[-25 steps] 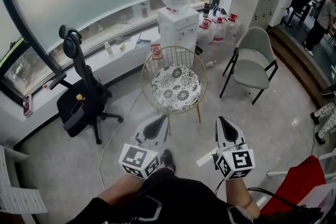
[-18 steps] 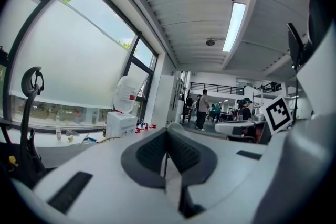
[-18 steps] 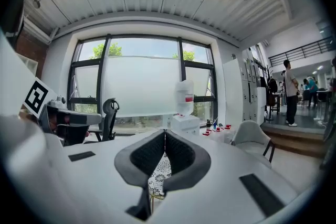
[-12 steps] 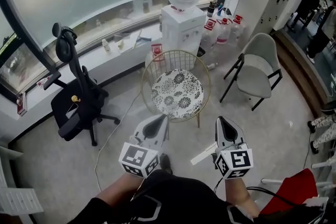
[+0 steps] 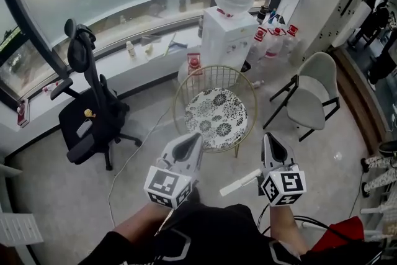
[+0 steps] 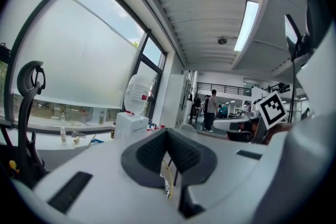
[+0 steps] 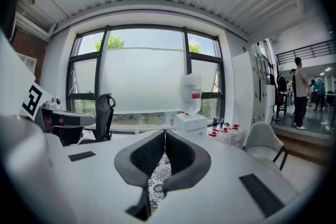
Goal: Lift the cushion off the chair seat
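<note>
A round white cushion point(image 5: 217, 118) with a black flower print lies on the seat of a gold wire chair point(image 5: 187, 81) in the middle of the head view. Both grippers are held side by side just short of it. My left gripper point(image 5: 195, 137) is shut and empty, its tip near the chair's front left rim. My right gripper point(image 5: 268, 137) is shut and empty too, to the right of the seat's front. In the right gripper view the cushion point(image 7: 157, 178) shows below the closed jaws point(image 7: 165, 134). In the left gripper view a strip of gold wire point(image 6: 168, 184) shows under the shut gripper point(image 6: 167, 131).
A black office chair point(image 5: 87, 115) stands at the left by the windowsill. A white water dispenser point(image 5: 229, 34) with several bottles point(image 5: 273, 40) beside it is behind the gold chair. A grey chair point(image 5: 316, 96) stands to the right. A thin cable point(image 5: 133, 155) runs across the floor.
Both grippers have moved forward toward the gold chair, which now sits closer to their tips. Both stay shut and empty.
</note>
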Tool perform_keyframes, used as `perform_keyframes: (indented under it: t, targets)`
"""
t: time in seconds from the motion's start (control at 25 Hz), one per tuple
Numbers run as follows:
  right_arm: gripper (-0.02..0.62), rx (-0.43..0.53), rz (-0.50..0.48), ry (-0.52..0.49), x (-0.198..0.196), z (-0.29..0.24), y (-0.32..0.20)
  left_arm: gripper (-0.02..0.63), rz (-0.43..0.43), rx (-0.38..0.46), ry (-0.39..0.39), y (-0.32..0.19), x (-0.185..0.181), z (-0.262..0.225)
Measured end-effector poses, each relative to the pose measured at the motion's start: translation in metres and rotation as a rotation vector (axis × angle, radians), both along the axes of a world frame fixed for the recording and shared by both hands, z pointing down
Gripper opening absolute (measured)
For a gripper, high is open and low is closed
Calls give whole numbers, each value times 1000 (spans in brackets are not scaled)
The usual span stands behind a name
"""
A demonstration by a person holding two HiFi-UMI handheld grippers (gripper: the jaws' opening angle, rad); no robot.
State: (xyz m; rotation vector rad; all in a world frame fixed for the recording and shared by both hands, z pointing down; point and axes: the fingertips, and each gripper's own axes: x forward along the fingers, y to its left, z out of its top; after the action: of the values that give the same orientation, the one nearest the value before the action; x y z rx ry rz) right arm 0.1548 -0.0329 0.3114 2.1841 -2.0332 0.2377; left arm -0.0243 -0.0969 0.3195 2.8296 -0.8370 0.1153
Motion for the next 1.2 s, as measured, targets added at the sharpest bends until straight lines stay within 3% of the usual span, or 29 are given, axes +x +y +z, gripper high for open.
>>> perform_keyframes:
  t: [0.28,0.48,0.84,1.2]
  targets:
    - [9,9,-43,-5,5,-6,-29,8,-37,-13,-5,-18,2,1]
    - [9,6,-153,-35,14,1,-49,8,-50,-23,-33,-24,26,11]
    - [9,-21,-300,-87,76,19,-105,8,-161,-26,-55,-55,85,8]
    - [11,-26,-420,-133,122,31,-166,8,-316,-65,-97,-93,122,22]
